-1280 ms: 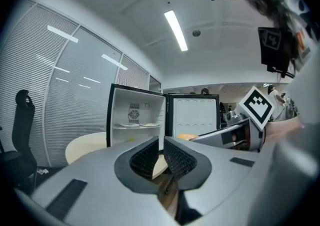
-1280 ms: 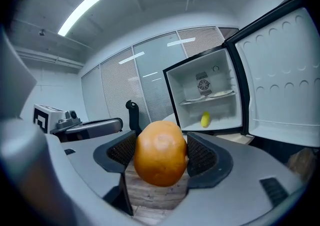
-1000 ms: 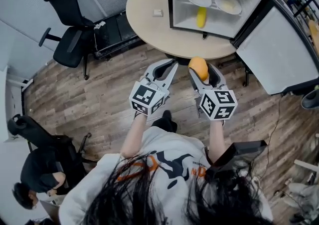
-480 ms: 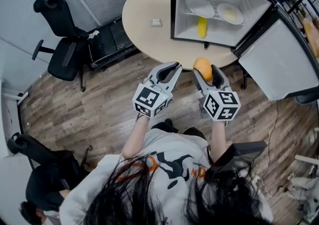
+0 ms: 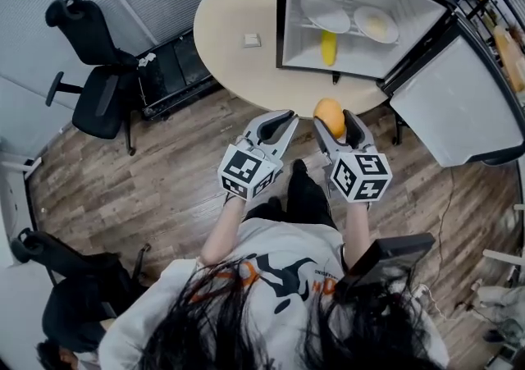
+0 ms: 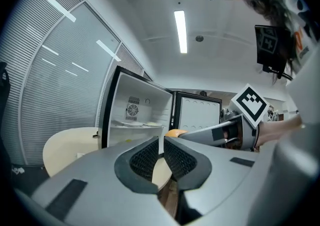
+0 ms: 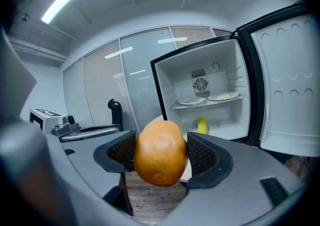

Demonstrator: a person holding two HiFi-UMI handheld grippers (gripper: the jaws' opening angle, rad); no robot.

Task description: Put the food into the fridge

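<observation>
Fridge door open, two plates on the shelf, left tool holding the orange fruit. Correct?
Not quite: the right tool holds the orange fruit, as the right gripper view shows; the left tool is shut on nothing. The fridge door is open and two plates sit on the shelf.

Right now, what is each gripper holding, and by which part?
The right gripper grips the orange fruit across its middle, one jaw on each side. The left gripper has its jaws together and holds nothing.
</observation>
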